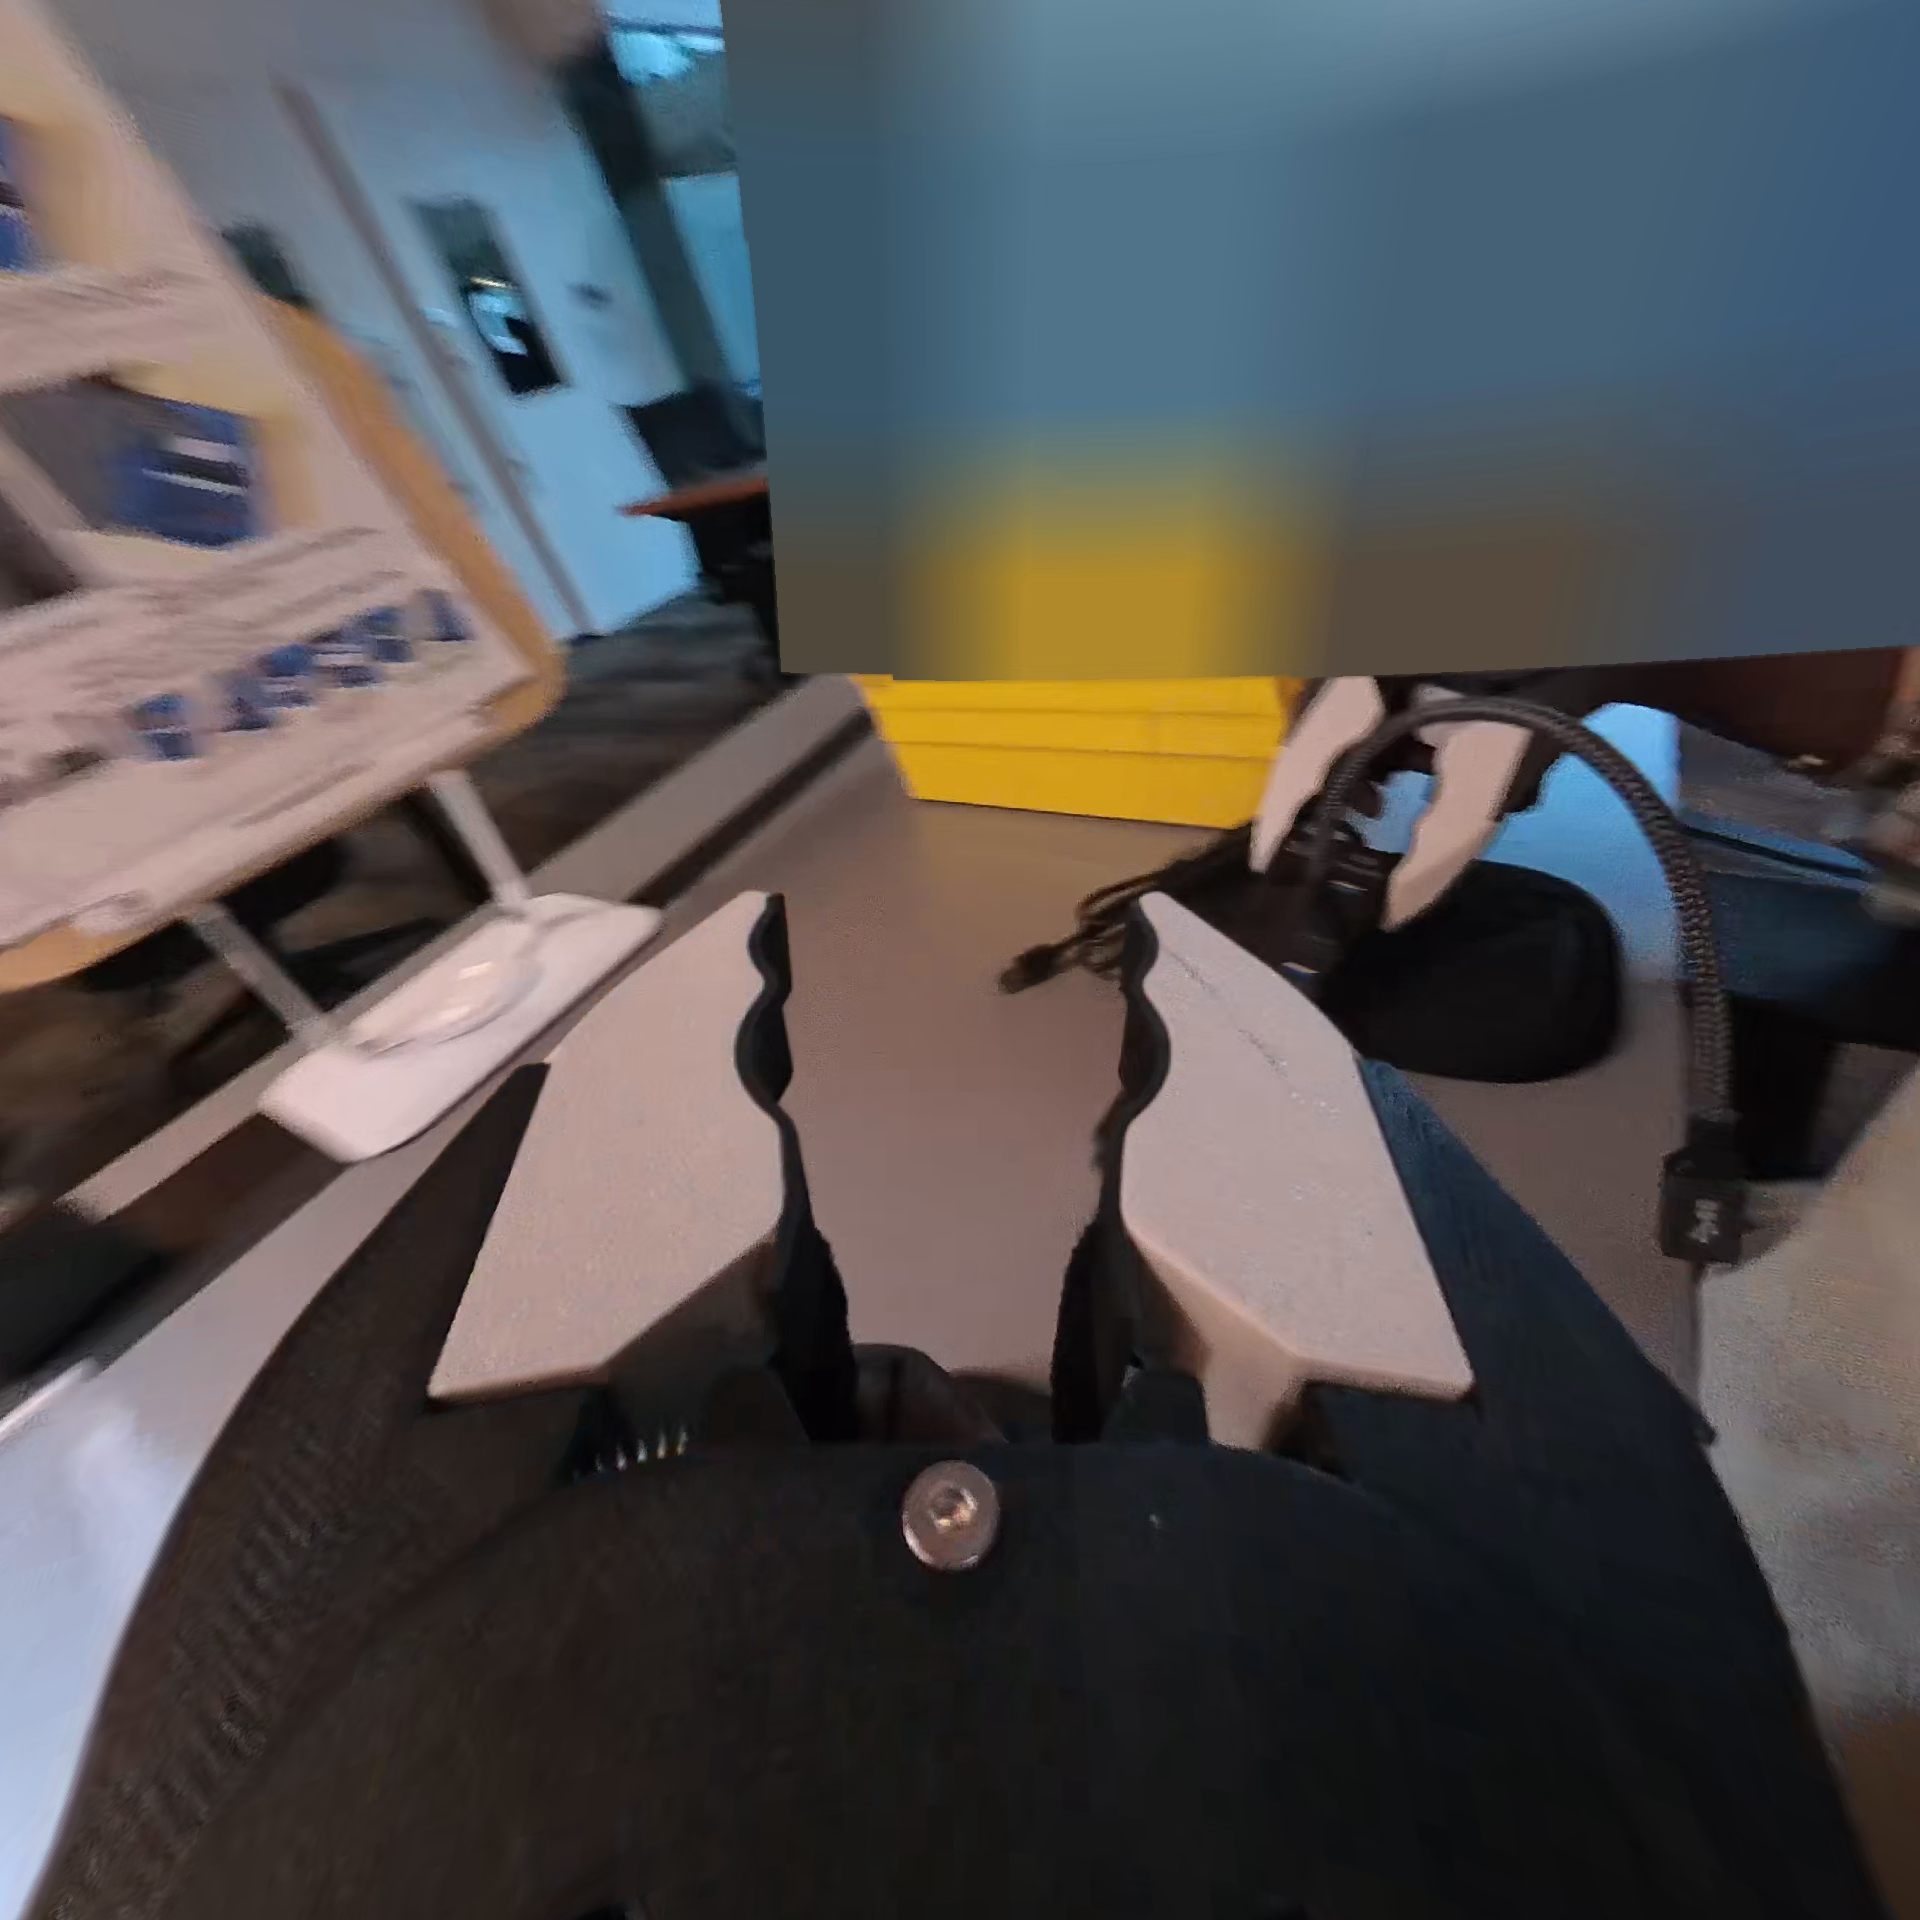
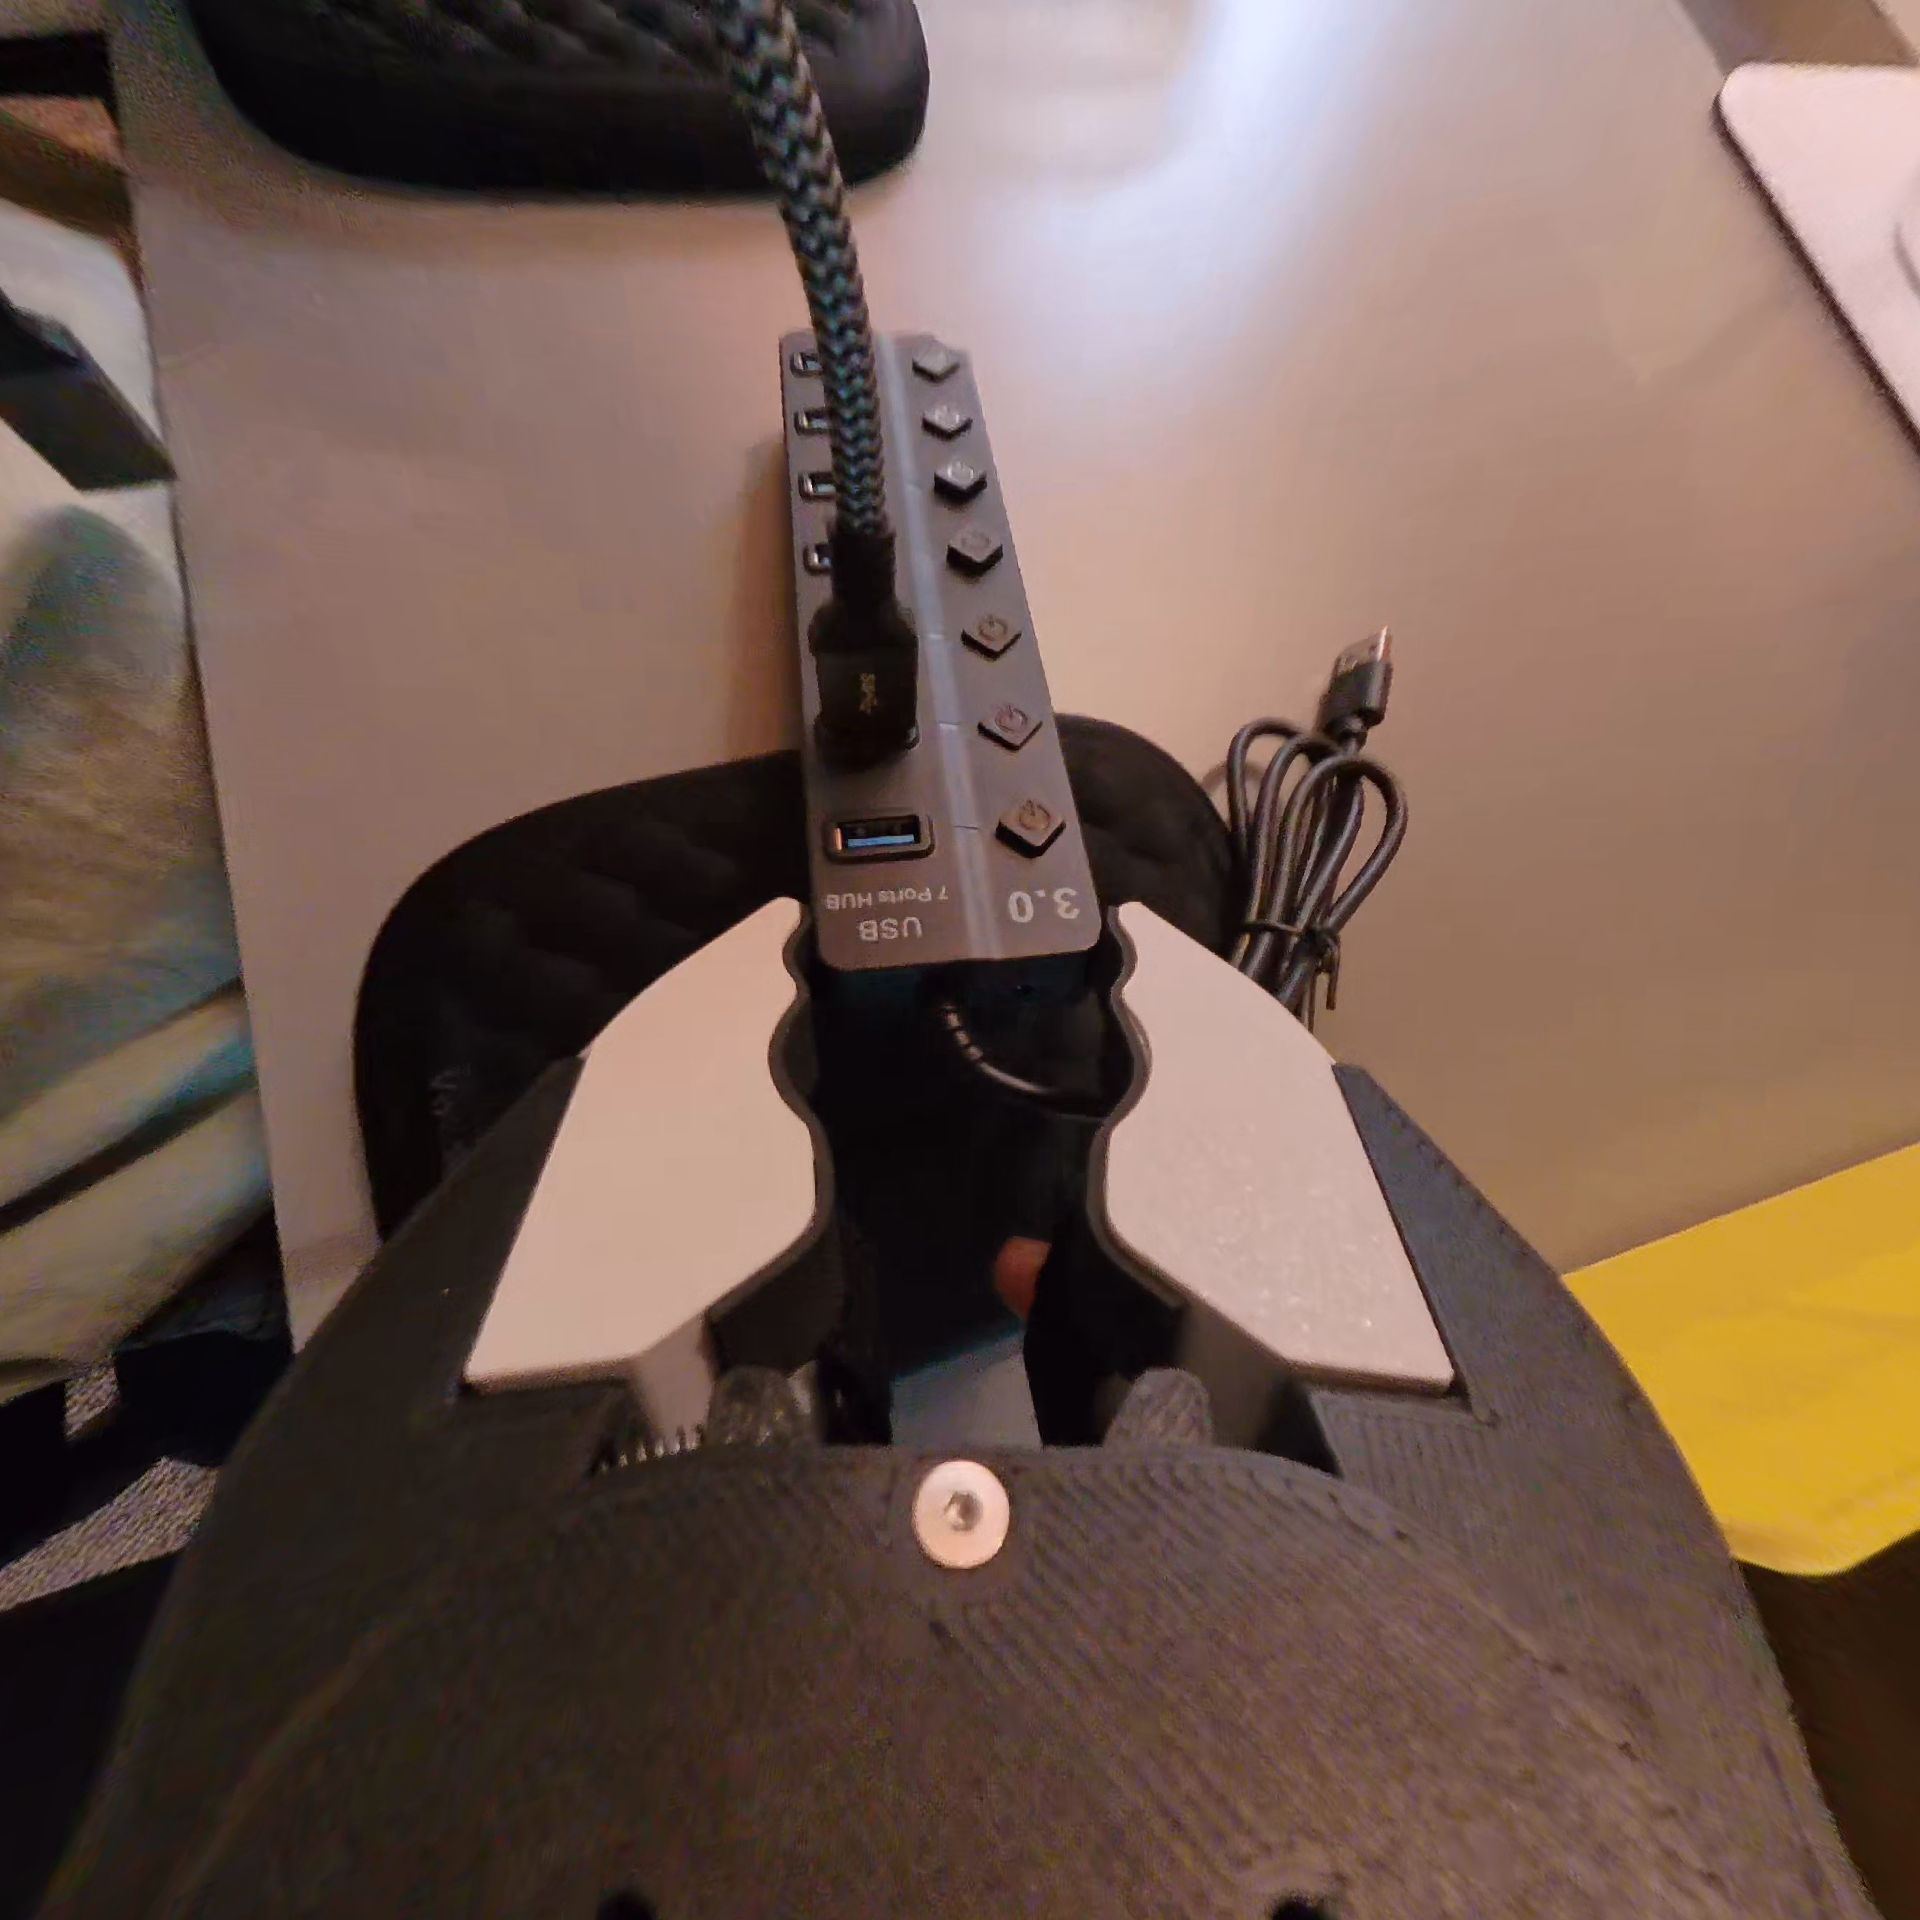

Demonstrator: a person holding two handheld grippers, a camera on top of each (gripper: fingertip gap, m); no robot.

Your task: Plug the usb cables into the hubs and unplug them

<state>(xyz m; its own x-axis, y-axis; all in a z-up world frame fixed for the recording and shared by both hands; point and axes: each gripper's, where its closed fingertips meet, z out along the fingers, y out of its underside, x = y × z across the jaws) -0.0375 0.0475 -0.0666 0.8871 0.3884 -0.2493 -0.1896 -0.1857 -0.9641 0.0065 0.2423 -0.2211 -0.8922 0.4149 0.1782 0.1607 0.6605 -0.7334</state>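
In the right wrist view my right gripper (image 2: 956, 940) is shut on the near end of a long black USB hub (image 2: 997, 665) with a row of ports and buttons. A braided black cable (image 2: 831, 312) is plugged into the second port from the near end by its plug (image 2: 862, 686). The nearest port (image 2: 878, 834) is empty. My left gripper (image 1: 958, 925) is open and empty above the grey table (image 1: 935, 1091). It sees the right gripper (image 1: 1340, 831) farther off, and the braided cable (image 1: 1694, 935) arcs down to a free plug (image 1: 1704, 1210).
A thin black coiled cable (image 2: 1309, 831) lies right of the hub, and its plug shows in the left wrist view (image 1: 1023, 975). A black pouch (image 2: 582, 935) lies under the hub and another (image 2: 571, 94) beyond it. A yellow bin (image 1: 1081, 748) and a white stand base (image 1: 457, 1018) stand nearby. My hands' fingertips stand some 25 centimeters from each other.
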